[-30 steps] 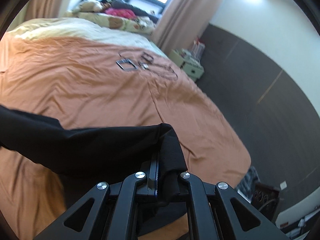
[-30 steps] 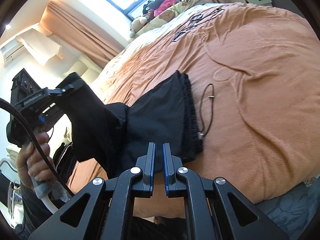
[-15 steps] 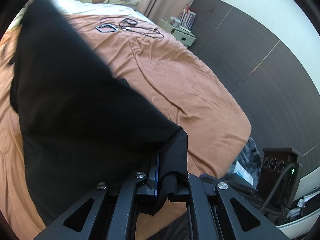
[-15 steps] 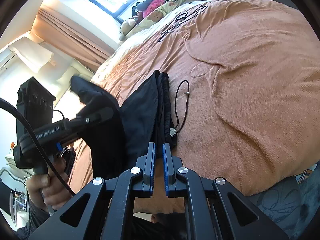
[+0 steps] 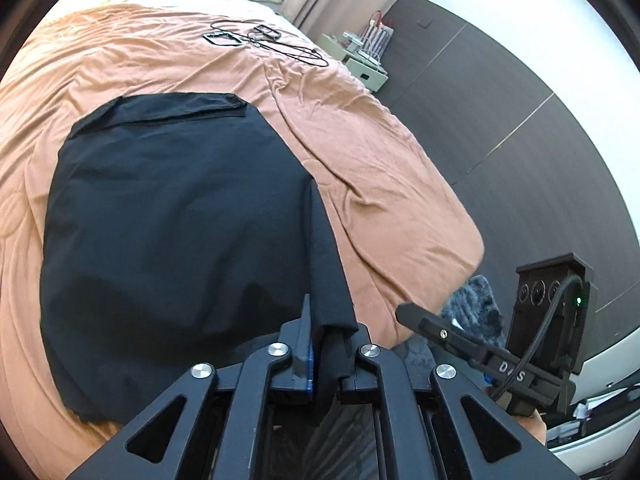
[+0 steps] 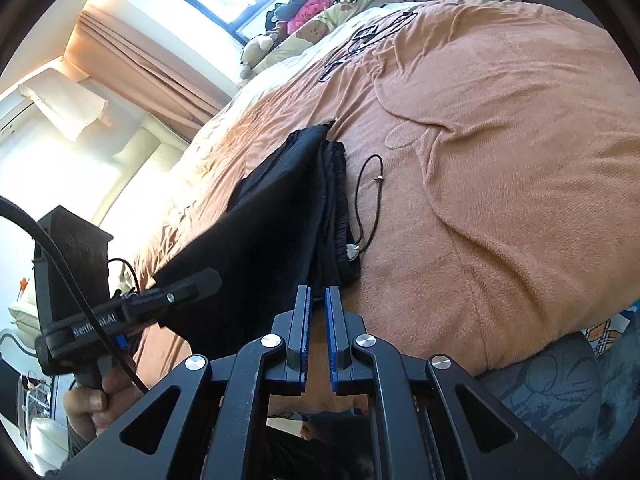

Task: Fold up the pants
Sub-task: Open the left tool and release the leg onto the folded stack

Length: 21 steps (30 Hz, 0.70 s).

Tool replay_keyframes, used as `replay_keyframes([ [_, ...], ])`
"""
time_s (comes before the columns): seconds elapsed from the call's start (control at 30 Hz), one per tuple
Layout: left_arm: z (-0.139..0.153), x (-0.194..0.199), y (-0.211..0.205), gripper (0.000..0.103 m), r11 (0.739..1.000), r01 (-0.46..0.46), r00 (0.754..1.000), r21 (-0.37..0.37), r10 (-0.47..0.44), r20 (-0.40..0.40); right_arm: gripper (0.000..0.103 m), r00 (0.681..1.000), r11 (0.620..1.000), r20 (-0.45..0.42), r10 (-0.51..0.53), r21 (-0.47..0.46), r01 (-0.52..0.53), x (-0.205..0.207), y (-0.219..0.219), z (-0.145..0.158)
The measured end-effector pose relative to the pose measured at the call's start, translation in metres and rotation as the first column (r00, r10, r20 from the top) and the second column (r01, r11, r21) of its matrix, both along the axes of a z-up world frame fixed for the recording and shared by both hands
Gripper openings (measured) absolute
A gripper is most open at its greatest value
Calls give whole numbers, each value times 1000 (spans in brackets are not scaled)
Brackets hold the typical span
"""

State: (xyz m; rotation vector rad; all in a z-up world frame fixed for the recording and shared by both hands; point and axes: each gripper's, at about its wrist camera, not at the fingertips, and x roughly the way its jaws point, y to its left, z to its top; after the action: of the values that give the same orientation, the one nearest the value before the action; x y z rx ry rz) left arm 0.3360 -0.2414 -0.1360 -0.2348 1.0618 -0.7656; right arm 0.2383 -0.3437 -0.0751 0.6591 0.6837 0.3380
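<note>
The black pants (image 5: 172, 216) lie folded over on the orange bedspread (image 5: 360, 136), spread flat in the left wrist view. My left gripper (image 5: 332, 336) is shut on a fold of their near edge, held just above the bed's corner. In the right wrist view the pants (image 6: 280, 208) show as a dark stack with a black drawstring (image 6: 370, 200) trailing to the right. My right gripper (image 6: 316, 304) is shut to a narrow gap, holds nothing and hovers just in front of the pants' near edge. The left gripper (image 6: 192, 284) shows at the left with cloth in it.
Cables and small devices (image 5: 256, 38) lie further up the bed. Pillows and soft toys (image 6: 304, 20) are at the head under the window. A white bedside cabinet (image 5: 366, 68) stands by the dark wall. The bed's edge is just below both grippers.
My left gripper has swung the pants leg over and down, so the cloth now lies flat on the bed. My right gripper has stayed shut and drawn slightly closer to the pants.
</note>
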Motion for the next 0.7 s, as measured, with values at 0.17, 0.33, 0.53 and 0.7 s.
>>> replay_keyframes([
  [0.17, 4, -8, 5, 48, 999, 21, 1000, -34, -22, -17, 5, 1000, 1000, -3, 16, 17, -16, -2, 2, 3],
  [0.33, 17, -11, 20, 62, 999, -16, 999, -30, 18, 45, 12, 1000, 999, -8, 30, 26, -30, -1, 9, 5],
  [0.53, 14, -3, 50, 62, 995, -95, 994, 8, 94, 56, 55, 1000, 1000, 4, 27, 15, -27, 9, 22, 5],
  [0.7, 5, 5, 76, 62, 987, -161, 986, 19, 160, 44, 52, 998, 999, -44, 43, 2, -43, 27, 35, -8],
])
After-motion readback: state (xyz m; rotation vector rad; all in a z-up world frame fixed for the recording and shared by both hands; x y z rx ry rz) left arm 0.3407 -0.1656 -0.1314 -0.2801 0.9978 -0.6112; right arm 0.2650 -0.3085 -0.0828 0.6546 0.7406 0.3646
